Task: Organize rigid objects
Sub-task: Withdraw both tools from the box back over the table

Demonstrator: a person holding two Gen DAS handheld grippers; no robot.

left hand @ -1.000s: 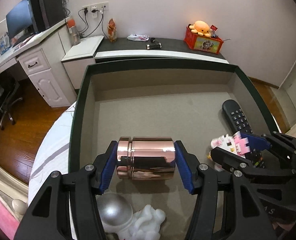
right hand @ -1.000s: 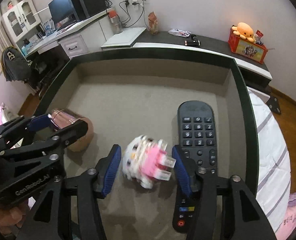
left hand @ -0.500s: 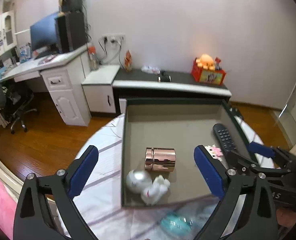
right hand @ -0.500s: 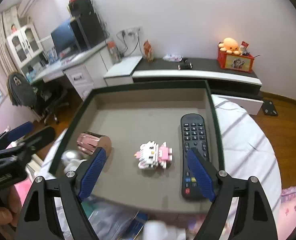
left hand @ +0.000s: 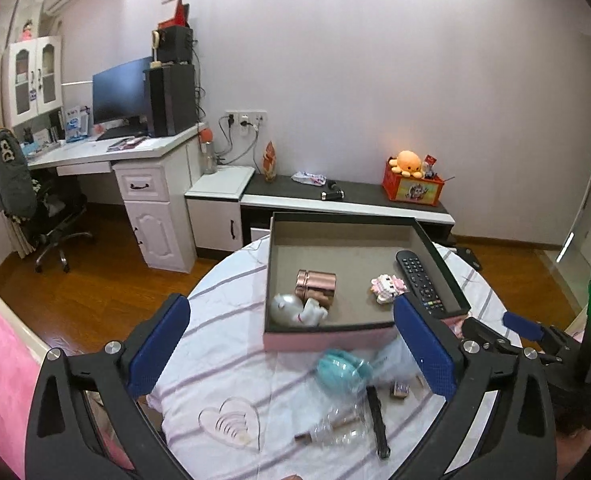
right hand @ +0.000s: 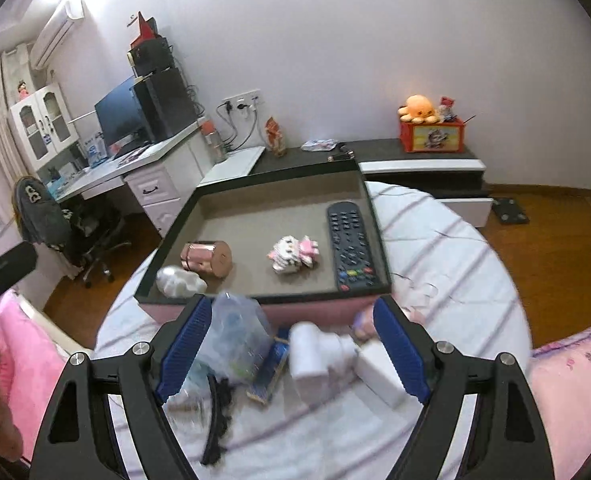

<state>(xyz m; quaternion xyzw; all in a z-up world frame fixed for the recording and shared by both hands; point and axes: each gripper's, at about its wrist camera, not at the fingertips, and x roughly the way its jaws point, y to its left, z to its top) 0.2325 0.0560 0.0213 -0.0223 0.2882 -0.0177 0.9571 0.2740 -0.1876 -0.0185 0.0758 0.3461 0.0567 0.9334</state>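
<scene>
Found the left gripper point(left hand: 289, 308) above the near edge of the round table with its striped white cloth point(left hand: 223, 344), jaws opening to a broad spread, nothing between the blue pads point(left hand: 159, 344). Found the right gripper point(right hand: 291, 308) likewise spread wide and gripping nothing, hanging over loose clutter in front of the pink-sided tray point(left hand: 327, 338).

Counted four things on the tray's grey floor. Noted the rose-gold canister point(left hand: 315, 283) lying on its side toward the left, close behind the silver and white figurine point(left hand: 295, 310) in the near left corner. Noted the pink and white brick-built toy point(left hand: 387, 289) right of centre, just beside the black remote control point(left hand: 417, 280), itself laid along the right wall.

Saw, on the cloth before the tray, a teal item in a clear plastic bag point(left hand: 343, 370), a black comb-like strip point(left hand: 375, 420), a clear heart-shaped piece point(left hand: 231, 426) and a white bottle point(right hand: 315, 354), the latter blurred.
</scene>
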